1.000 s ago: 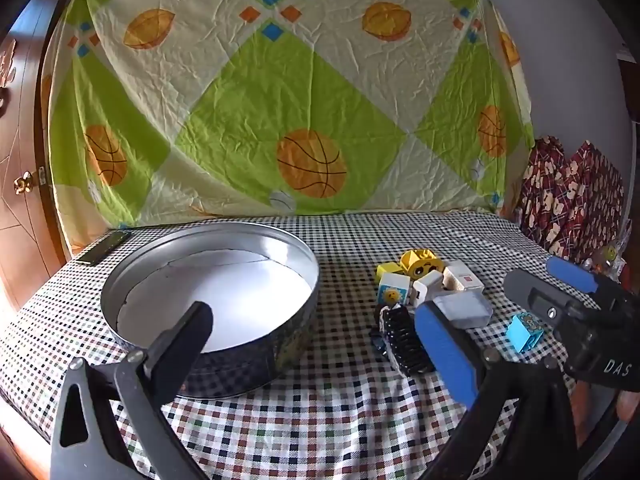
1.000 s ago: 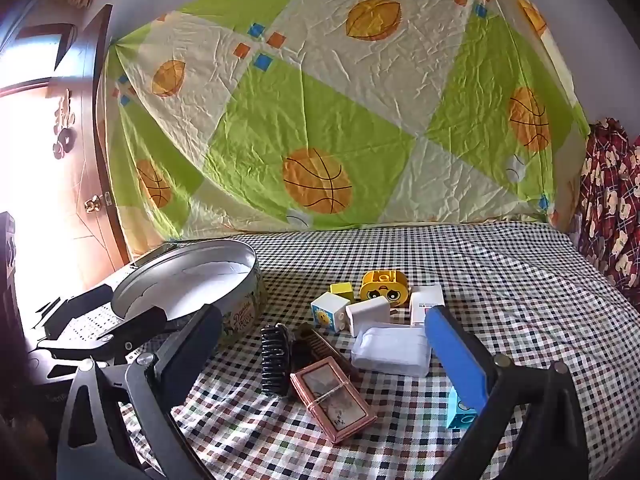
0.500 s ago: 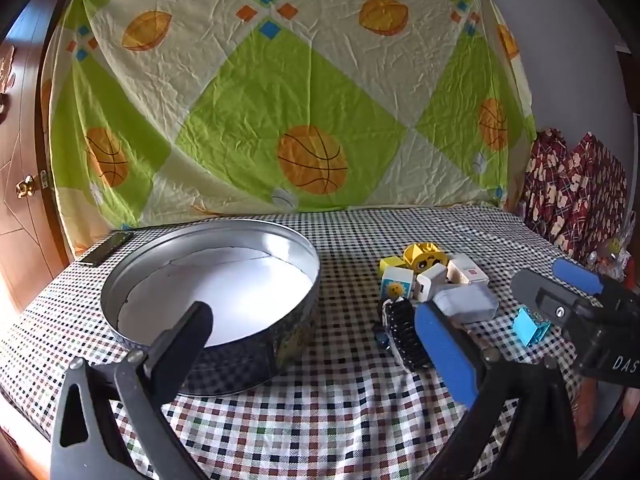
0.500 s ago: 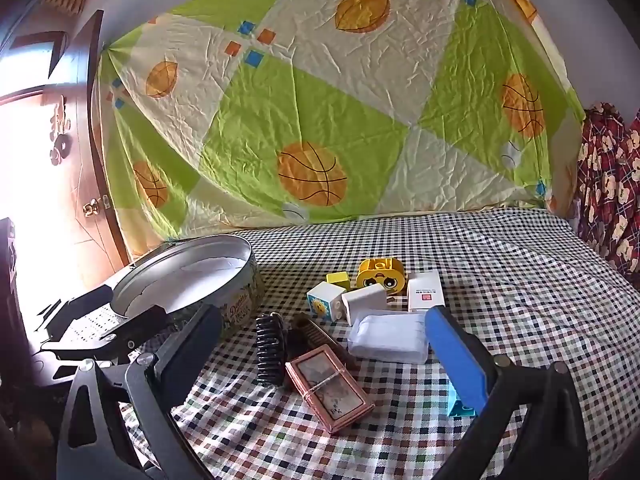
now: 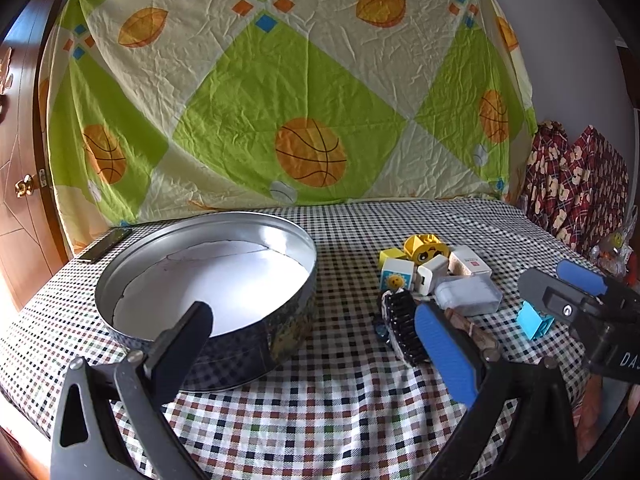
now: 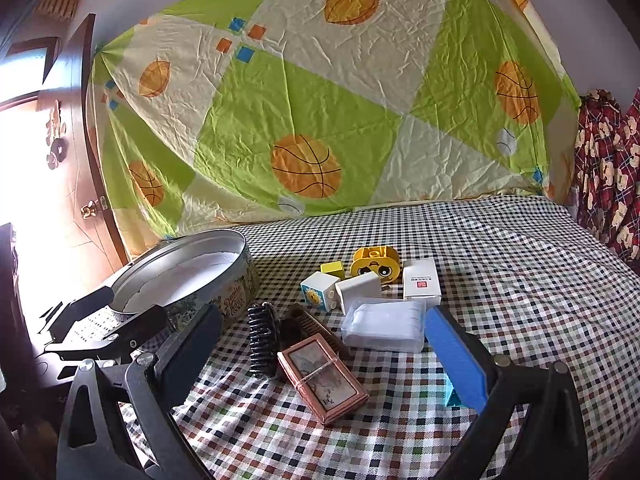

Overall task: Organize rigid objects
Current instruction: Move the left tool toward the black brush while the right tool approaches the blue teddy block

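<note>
Jaws spread wide and holding nothing, the right gripper (image 6: 320,352) hovers low over a checked tablecloth (image 6: 520,280), the pink framed case (image 6: 322,376) lying directly between its fingers. At its 11 o'clock sits a black hair claw (image 6: 262,338); at 12 o'clock a clear plastic box (image 6: 384,328), with toy blocks (image 6: 320,290) and a yellow face block (image 6: 376,266) beyond. The left gripper (image 5: 312,344), likewise open and empty, waits before the round tin (image 5: 280,236), which holds only a white liner. The tin lies at the right gripper's 10 o'clock. The likely step is a first pick: descend squarely over the case's narrow sides, close firmly, and lift clear without nudging the hair claw beside it.
</note>
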### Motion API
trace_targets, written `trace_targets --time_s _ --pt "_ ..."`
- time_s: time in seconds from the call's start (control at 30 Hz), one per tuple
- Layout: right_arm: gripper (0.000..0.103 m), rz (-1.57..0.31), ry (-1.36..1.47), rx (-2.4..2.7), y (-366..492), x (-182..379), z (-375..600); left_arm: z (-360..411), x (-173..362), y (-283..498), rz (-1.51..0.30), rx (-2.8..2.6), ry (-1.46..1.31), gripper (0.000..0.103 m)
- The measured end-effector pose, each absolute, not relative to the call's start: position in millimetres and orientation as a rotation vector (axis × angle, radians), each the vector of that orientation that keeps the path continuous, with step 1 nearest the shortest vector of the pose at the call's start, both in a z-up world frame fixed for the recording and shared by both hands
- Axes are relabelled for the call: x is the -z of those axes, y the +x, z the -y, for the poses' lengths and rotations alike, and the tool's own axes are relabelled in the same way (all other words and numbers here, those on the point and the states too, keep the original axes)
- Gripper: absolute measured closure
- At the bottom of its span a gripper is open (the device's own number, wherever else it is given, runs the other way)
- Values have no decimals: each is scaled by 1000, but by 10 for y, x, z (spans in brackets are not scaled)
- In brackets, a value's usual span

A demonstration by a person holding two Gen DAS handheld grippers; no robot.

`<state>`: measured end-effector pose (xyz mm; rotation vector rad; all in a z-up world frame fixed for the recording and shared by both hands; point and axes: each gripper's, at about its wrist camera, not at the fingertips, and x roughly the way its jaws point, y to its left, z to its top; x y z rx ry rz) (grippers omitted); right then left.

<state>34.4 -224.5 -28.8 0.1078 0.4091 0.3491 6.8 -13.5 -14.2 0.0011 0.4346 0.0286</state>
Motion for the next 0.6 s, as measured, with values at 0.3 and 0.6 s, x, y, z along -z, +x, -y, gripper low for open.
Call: trace_targets --time_s 0.3,0.6 --pt "1 -420 128 -320 375 378 2353 190 219 101 -449 -27 9 0" --pt "1 -441 135 -234 479 544 2559 336 351 236 -483 8 30 0"
